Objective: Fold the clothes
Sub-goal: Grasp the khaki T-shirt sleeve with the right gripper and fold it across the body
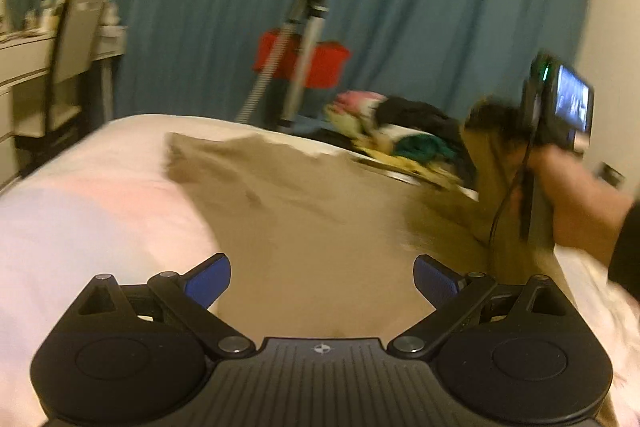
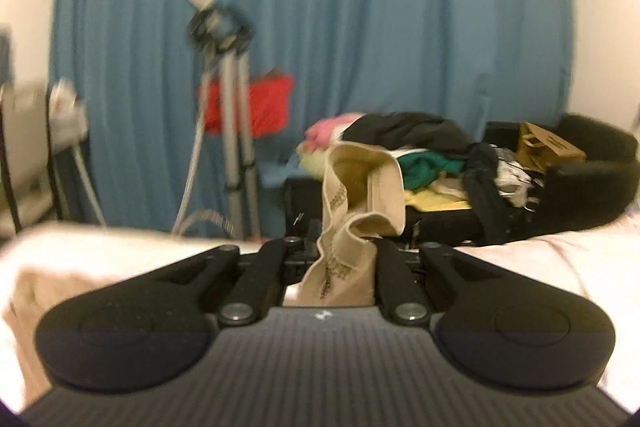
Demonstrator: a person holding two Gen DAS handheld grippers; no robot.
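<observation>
Nearest to us in the left wrist view, our left gripper [image 1: 322, 281] stands with its jaws spread wide and its blue pads [image 1: 210, 281] holding nothing; it hovers over the tan garment [image 1: 304, 211]. That garment lies spread across the pale pink bed [image 1: 80, 211], reaching from just below the pads up towards the far edge of the mattress.

To the right, we see a hand [image 1: 576, 203] gripping the handle of our right gripper [image 1: 486, 117], raised above the bed with a corner of the tan cloth hanging from it. In the right wrist view the jaws are pressed together on a bunched fold of the same tan garment [image 2: 352, 203], which rises between the fingers and flops over in front of the camera.

Beyond the bed edge sits a pile of mixed clothes [image 2: 420, 155], black, green, yellow and pink, heaped on a dark surface. Left of it stands a tripod [image 2: 228, 115] with a red thing [image 2: 268, 103] behind its legs. A blue curtain [image 2: 360, 27] fills the back wall.
</observation>
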